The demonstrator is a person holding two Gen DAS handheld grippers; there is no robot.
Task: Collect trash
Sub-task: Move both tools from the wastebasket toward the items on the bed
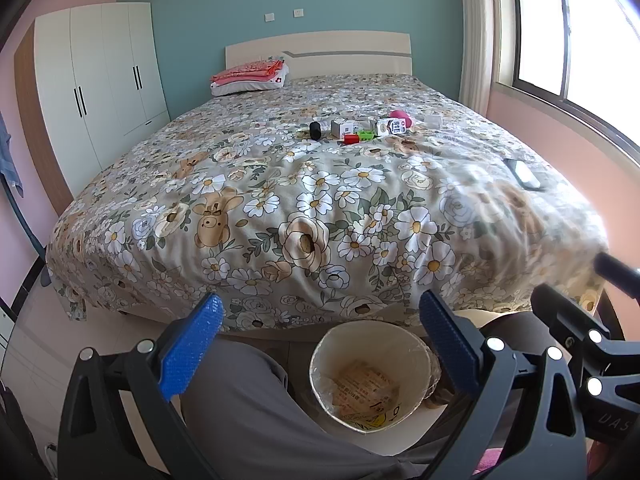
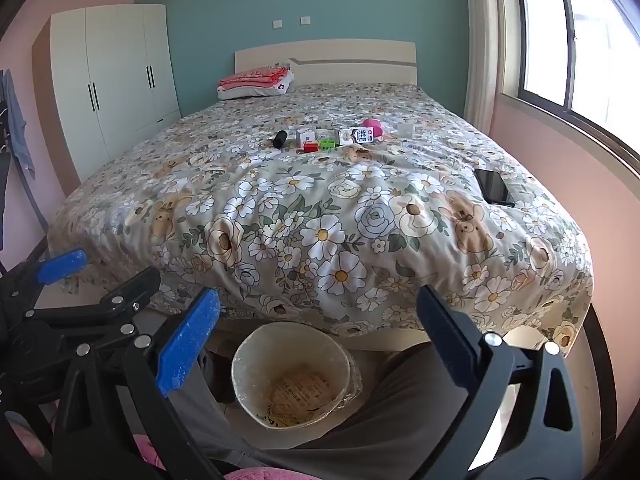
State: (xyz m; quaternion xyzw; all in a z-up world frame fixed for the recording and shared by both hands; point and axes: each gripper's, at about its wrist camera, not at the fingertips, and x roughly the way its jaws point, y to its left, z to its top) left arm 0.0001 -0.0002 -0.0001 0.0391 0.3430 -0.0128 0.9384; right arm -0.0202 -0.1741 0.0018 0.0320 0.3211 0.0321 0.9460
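Note:
A cream waste bin [image 1: 320, 356] with a plastic liner stands on the floor at the foot of the bed, also in the right wrist view [image 2: 248, 350]; printed wrappers lie inside. Mid-bed lies a cluster: a milk carton [image 1: 392, 126] [image 2: 357, 135], a small white box [image 1: 343, 128] [image 2: 305, 135], a black cylinder [image 1: 315, 130] [image 2: 280, 138], red [image 1: 351, 139] and green [image 1: 366, 134] pieces, a pink object [image 1: 400, 115]. My left gripper [image 1: 320, 344] and right gripper [image 2: 318, 340] are both open and empty above the bin, far from the cluster.
The floral bed [image 1: 320, 208] fills both views. A black phone [image 2: 494, 192] lies near its right edge. Folded clothes on a pillow [image 1: 250, 76] sit at the headboard. A white wardrobe [image 1: 100, 80] stands left, a window [image 1: 568, 32] right. The person's legs flank the bin.

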